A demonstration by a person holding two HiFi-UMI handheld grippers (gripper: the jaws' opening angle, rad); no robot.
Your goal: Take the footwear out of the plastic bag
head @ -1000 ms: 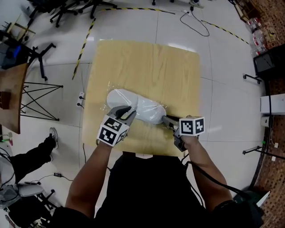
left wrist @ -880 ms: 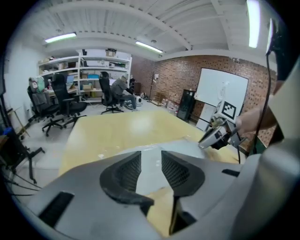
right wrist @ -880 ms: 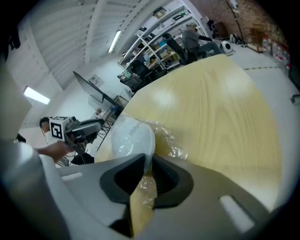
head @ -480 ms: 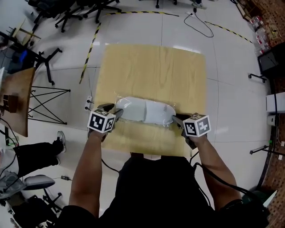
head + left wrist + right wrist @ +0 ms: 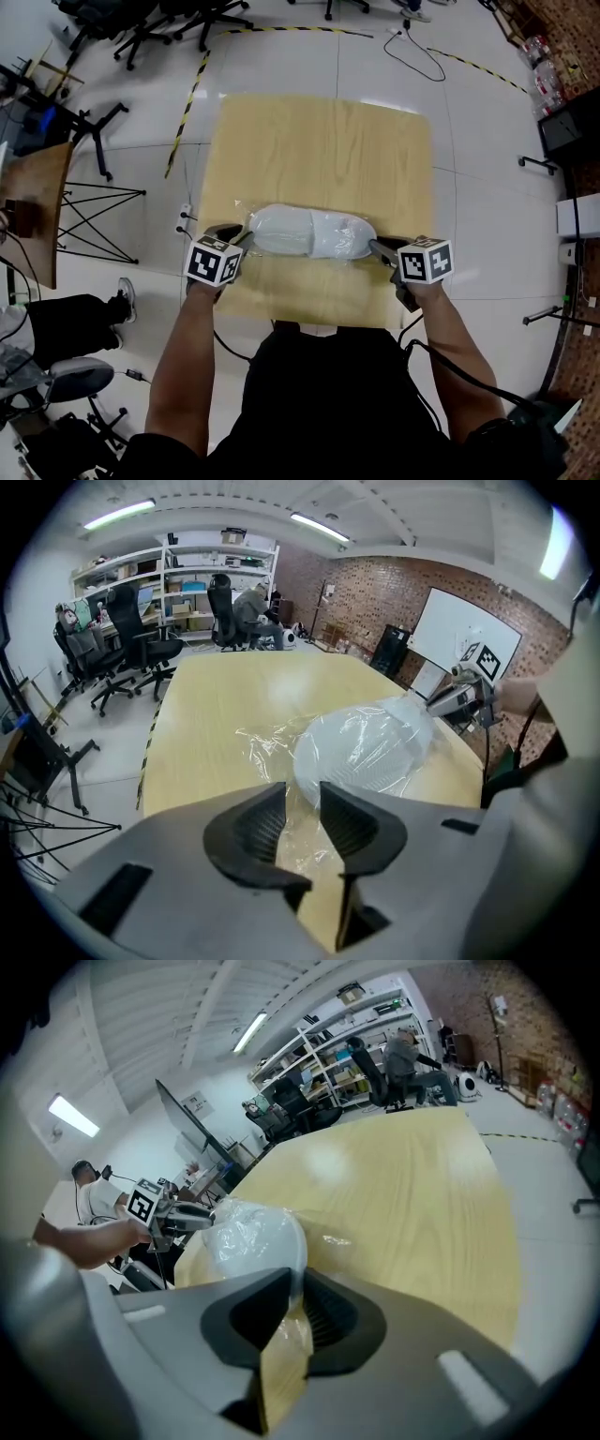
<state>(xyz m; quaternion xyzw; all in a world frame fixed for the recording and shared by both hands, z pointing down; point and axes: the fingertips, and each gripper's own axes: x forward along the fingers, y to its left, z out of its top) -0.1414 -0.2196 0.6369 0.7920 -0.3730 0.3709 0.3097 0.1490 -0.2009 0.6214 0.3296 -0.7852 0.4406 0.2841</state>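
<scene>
The footwear (image 5: pixel 314 232), white, lies inside the clear plastic bag (image 5: pixel 246 208) near the front edge of the worktop (image 5: pixel 319 141), between the two grippers. At the bag's left end the left gripper (image 5: pixel 239 234) has its fingers (image 5: pixel 251 825) apart and closing, with loose film between them. At the other end the right gripper (image 5: pixel 377 249) has its fingers (image 5: pixel 330 1321) closing, pinched on the bag's film.

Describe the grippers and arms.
The left gripper and right gripper are grey with black ribbed pads and a black-and-white marker cube. A black cable trails from the right. Black shirt, forearms uncovered. Jaws closing, plastic bag between.
</scene>
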